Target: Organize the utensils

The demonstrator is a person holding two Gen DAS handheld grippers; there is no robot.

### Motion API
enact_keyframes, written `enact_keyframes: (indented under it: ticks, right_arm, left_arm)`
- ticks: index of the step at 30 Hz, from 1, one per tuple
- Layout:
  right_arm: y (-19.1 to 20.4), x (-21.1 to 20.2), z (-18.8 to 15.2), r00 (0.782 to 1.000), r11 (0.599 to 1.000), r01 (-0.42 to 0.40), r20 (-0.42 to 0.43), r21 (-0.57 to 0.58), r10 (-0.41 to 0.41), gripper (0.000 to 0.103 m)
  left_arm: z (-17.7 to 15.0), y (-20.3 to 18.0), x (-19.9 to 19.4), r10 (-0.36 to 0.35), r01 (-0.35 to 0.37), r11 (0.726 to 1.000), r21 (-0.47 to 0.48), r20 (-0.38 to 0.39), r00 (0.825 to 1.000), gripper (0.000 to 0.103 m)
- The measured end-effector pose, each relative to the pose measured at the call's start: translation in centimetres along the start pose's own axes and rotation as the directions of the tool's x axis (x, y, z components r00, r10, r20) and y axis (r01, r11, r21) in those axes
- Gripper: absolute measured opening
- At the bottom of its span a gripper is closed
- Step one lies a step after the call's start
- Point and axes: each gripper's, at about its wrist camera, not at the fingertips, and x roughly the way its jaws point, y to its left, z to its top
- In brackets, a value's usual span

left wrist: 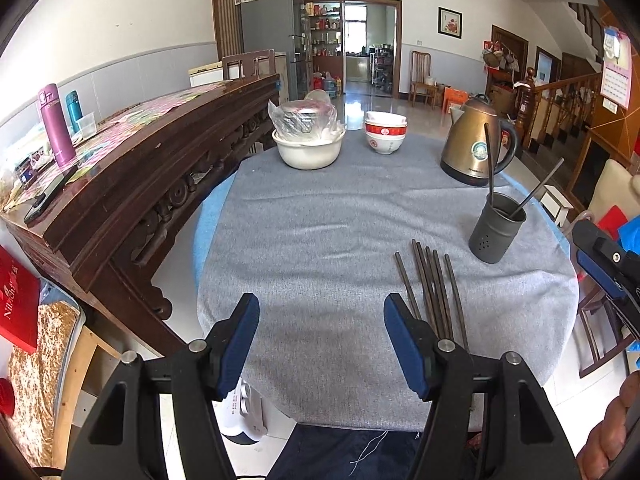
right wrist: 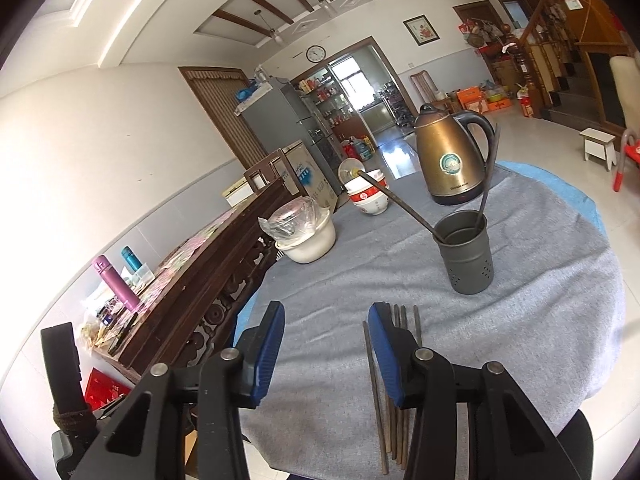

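Several dark chopsticks (left wrist: 434,292) lie side by side on the grey tablecloth, just right of my left gripper (left wrist: 320,320), which is open and empty above the table's near edge. A grey perforated holder (left wrist: 496,232) stands beyond them with two chopsticks leaning in it. In the right wrist view the loose chopsticks (right wrist: 400,400) lie under the right finger of my right gripper (right wrist: 326,328), which is open and empty. The holder (right wrist: 468,256) stands ahead and to its right. The right gripper also shows at the right edge of the left wrist view (left wrist: 604,264).
A brass kettle (left wrist: 474,144), stacked red-and-white bowls (left wrist: 385,133) and a white bowl with a wrapped dish (left wrist: 308,140) stand at the table's far side. A dark carved wooden sideboard (left wrist: 140,184) runs close along the left. The round table's edge (left wrist: 320,420) is near.
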Motion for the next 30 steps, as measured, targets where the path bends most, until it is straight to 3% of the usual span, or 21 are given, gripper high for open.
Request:
enact_keyframes:
  ticks: [8, 30]
  right_arm:
    - [0.5, -0.6, -0.6, 1.0, 1.0, -0.001, -0.018, -0.016, 0.0, 0.048]
    - [-3.0, -3.1, -1.2, 0.998, 0.998, 0.063, -0.022, 0.019, -0.063, 0.048]
  left_arm:
    - [-0.1, 0.0, -1.4, -0.003, 0.003, 1.0, 0.012, 0.031, 1.0, 0.066]
    - [-0.7, -1.2, -2.5, -0.016, 0.015, 0.999, 0.046, 0.034, 0.999, 0.066]
